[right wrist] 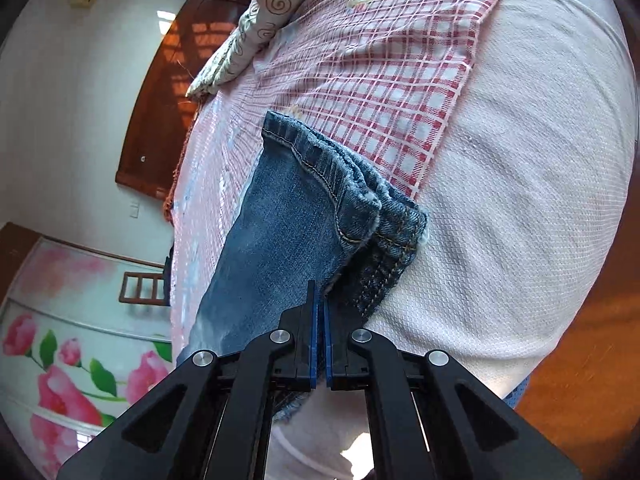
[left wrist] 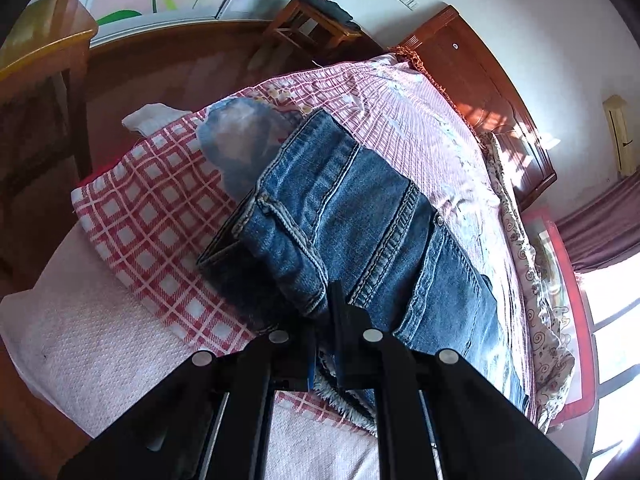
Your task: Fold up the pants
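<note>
Blue denim pants (left wrist: 360,216) lie folded on the bed, on a red-and-white checked cloth (left wrist: 152,208). In the left wrist view the waistband end lies folded over the legs. My left gripper (left wrist: 324,312) is shut on the pants at a folded edge, with a frayed hem showing just below the fingers. In the right wrist view the pants (right wrist: 280,232) show a stitched waistband corner. My right gripper (right wrist: 320,304) is shut, its blue pads nearly touching, pinching the denim edge at the tips.
The bed has a pale pink blanket (right wrist: 520,200) under the checked cloth. A floral quilt (left wrist: 536,280) lies along the far side by the wooden headboard (left wrist: 480,80). A wooden chair (left wrist: 320,16) and a flower-painted wardrobe (right wrist: 72,360) stand by the walls.
</note>
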{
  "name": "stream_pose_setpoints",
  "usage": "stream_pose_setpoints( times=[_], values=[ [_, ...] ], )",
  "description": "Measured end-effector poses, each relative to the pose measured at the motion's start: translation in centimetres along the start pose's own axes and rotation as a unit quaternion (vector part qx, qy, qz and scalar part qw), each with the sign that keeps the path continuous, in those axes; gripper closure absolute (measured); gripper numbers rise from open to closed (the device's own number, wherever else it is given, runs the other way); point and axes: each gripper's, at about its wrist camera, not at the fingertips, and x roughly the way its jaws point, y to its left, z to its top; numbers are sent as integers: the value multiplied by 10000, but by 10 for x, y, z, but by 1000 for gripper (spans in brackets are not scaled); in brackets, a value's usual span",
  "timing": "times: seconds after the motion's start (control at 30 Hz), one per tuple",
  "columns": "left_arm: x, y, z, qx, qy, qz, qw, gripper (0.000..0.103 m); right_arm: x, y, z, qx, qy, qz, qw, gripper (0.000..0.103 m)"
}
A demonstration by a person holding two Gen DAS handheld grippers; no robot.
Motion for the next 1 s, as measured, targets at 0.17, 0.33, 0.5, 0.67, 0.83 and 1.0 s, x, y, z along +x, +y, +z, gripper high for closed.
stream_pose_setpoints(
  times=[0.17, 0.33, 0.5, 0.67, 0.83, 1.0],
  values=[
    [-1, 3, -1, -75, -32, -102, 9999, 96, -11, 9, -2, -135, 15, -43, 9999, 102],
    [3, 8, 2, -250, 38, -224, 9994, 96, -2, 1, -3, -46, 31, -153, 9999, 102],
    [4, 9, 1, -126, 10, -211, 9997, 95, -1, 3, -3, -227, 145, -289, 9992, 103],
    [1, -3, -4, 432, 7, 119, 9990, 91, -7, 14, -4, -119, 334, -511, 9981, 95],
    [-41, -29, -15, 1067, -765, 1396, 9815, 39, -37, 32, -27, -189, -55, -668, 9976, 79],
    [-65, -66, -40, 1407, -1036, 1039, 9791, 39, 19, 108, -37, -920, 602, 295, 9935, 79]
  ],
)
